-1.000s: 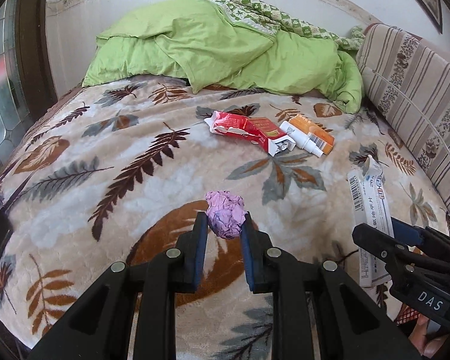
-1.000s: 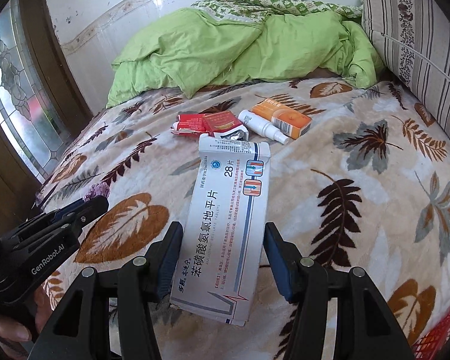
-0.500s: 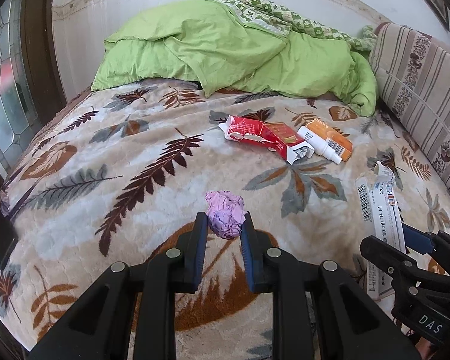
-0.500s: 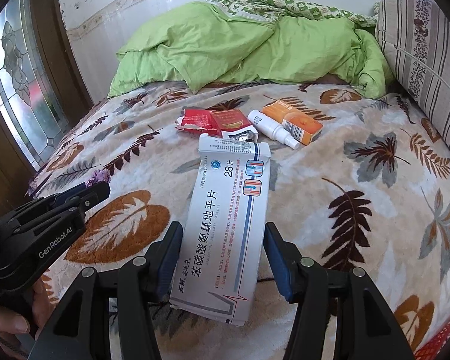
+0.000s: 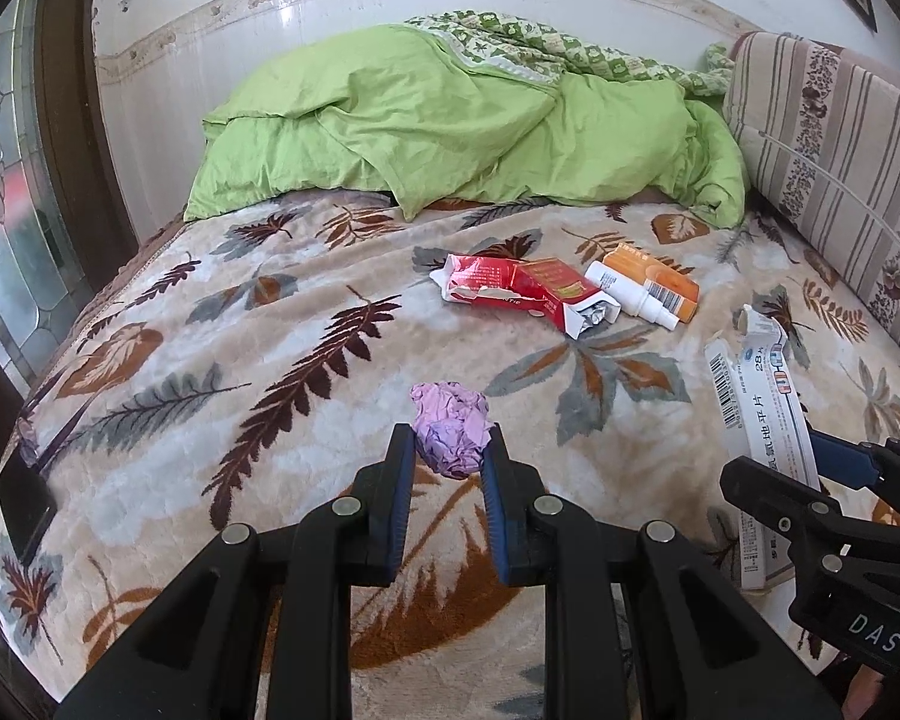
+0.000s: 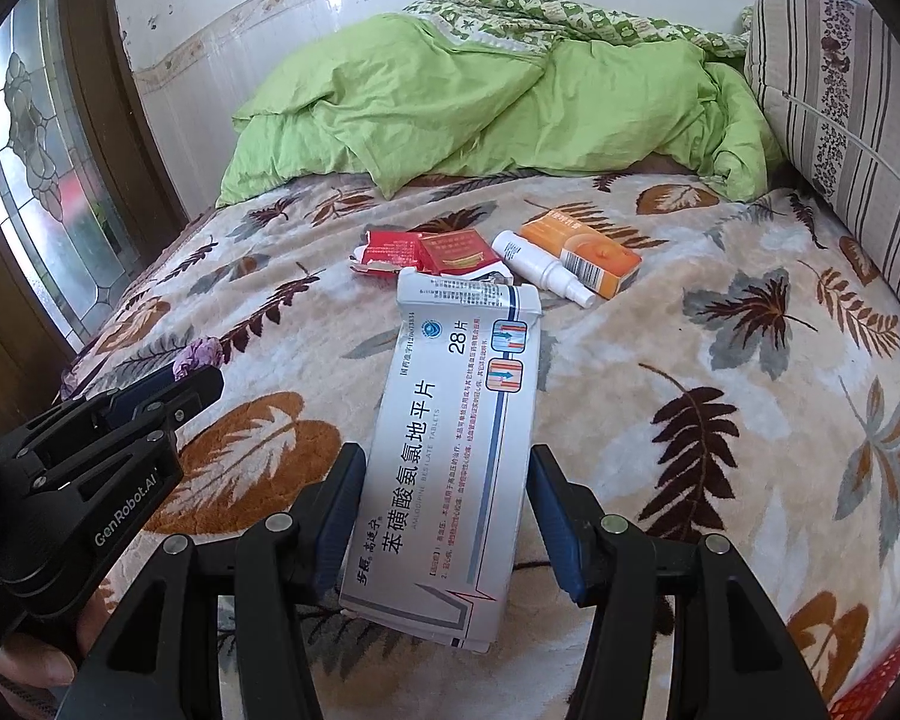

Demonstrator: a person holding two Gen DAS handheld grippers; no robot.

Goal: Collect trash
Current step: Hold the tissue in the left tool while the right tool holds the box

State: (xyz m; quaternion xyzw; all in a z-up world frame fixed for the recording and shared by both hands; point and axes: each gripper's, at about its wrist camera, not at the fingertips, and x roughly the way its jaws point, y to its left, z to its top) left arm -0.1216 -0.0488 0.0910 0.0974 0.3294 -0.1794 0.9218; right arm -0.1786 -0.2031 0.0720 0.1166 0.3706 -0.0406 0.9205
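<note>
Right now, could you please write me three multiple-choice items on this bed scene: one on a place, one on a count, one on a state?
1. Where does the white plastic spray bottle lie?
A. against the orange cardboard box
B. on the green duvet
C. under the striped cushion

2. How many crumpled red packets lie on the leaf-patterned blanket?
A. none
B. two
C. five

3. What is the left gripper doing?
A. standing wide open over a bare blanket
B. clamping the orange box
C. pinching the crumpled purple paper ball

Answers: 1 A, the bottle rests along the box's side; 2 B, two red packets lie together; 3 C, both pads press the ball's sides.
</note>
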